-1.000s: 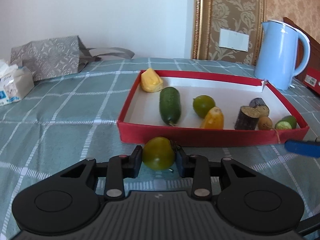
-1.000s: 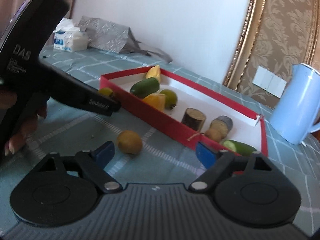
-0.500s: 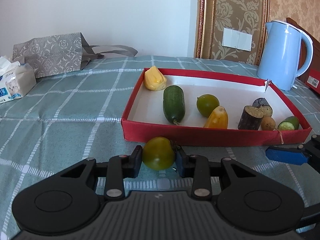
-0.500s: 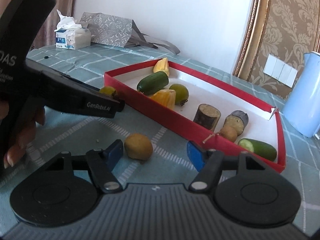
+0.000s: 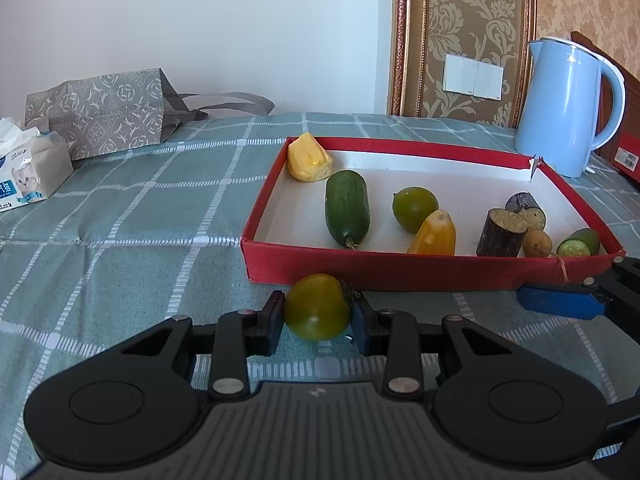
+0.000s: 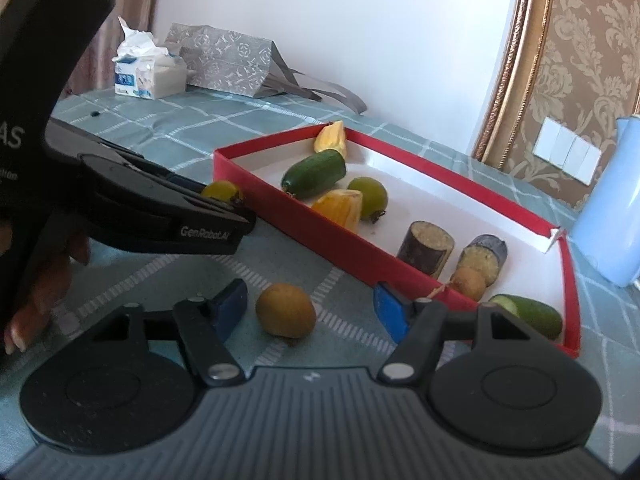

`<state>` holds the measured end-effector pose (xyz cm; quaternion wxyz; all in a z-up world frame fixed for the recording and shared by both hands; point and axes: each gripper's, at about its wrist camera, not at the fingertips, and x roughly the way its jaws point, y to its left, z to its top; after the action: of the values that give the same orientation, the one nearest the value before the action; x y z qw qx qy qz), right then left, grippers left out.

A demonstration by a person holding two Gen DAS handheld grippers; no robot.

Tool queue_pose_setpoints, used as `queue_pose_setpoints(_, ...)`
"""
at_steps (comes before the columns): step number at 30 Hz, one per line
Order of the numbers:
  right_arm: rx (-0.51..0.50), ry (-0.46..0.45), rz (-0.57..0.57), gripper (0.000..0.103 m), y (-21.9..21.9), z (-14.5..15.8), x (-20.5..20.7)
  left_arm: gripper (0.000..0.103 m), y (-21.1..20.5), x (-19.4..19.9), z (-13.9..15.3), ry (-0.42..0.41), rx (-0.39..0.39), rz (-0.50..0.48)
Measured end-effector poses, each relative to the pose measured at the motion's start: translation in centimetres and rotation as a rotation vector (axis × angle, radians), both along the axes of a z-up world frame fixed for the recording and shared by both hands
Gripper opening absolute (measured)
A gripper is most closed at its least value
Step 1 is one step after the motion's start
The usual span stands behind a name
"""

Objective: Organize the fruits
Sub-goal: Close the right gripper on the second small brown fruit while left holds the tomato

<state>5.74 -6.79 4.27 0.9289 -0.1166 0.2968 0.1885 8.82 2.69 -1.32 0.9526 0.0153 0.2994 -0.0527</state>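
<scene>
A green tomato (image 5: 318, 306) is pinched by the left gripper (image 5: 317, 318) beside the red tray (image 5: 400, 270). The right gripper (image 6: 310, 310) is closing around a kiwi (image 6: 285, 315), not yet touched

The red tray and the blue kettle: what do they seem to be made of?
The red tray looks like matte cardboard: thin walls, white inside, and a torn far corner showing white. The blue kettle looks like smooth plastic with a soft sheen and a paler rim, though painted metal is possible.

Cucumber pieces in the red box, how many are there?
2. A large cucumber piece lies at the box's left end beside the yellow wedge; a small cut cucumber piece sits in the opposite near corner of the red box. None seems hidden.
</scene>
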Motion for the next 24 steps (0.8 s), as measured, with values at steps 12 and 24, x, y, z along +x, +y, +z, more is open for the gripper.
queue_pose_setpoints(12,-0.004,0.004,0.011,0.040,0.12,-0.09,0.06,0.034,-0.02,0.02,0.01,-0.001,0.003,0.000)
queue_pose_setpoints(24,-0.031,-0.012,0.030,0.027,0.75,-0.09,-0.48,0.034,0.25,-0.05,-0.03,-0.004,-0.015,-0.003)
